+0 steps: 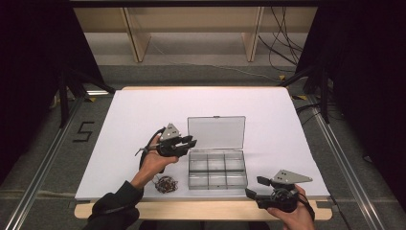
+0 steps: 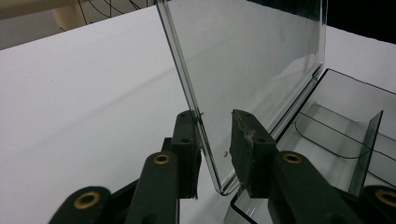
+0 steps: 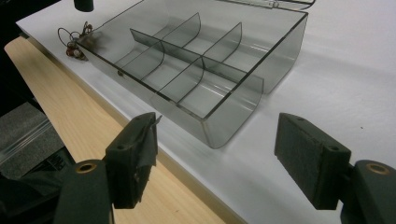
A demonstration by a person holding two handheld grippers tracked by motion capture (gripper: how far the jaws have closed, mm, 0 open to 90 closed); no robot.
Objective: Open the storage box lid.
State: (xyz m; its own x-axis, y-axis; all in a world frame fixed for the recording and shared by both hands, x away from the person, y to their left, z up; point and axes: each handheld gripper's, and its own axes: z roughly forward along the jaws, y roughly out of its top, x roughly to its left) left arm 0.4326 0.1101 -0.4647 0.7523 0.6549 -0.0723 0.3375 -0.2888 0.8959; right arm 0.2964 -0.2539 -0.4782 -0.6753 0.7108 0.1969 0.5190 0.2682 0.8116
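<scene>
- One clear plastic box (image 1: 218, 168) sits on the white counter (image 1: 134, 115), toward its near edge and about midway across; in the high view its long axis runs left to right.
- The box tray is smoke-tinted and see-through, split by thin dividers into six compartments, three across and two deep, as counted in the high view; the cross dividers have curved edges in the right gripper view (image 3: 187, 70).
- One lid (image 1: 216, 132), clear and flat, stands raised from the far edge of the box, hinged there, with its inner face toward the person.
- One small tangle of thin reddish-brown wire (image 1: 166, 183) lies on the counter just left of the box, near the front edge; it also shows at the far corner of the box in the right gripper view (image 3: 74, 42).
- The left gripper (image 1: 186, 142) is at the lid's left edge. In the left gripper view (image 2: 215, 154) its jaws straddle the lower corner of the lid (image 2: 247, 60), set narrow, one pad against the pane and the other with a small gap.
- The right gripper (image 1: 253, 188) hangs at the counter's front edge, right of the box and apart from it, its jaws spread wide with nothing between them (image 3: 219, 163).
- Two grippers, each held in one hand (image 1: 153, 164).
</scene>
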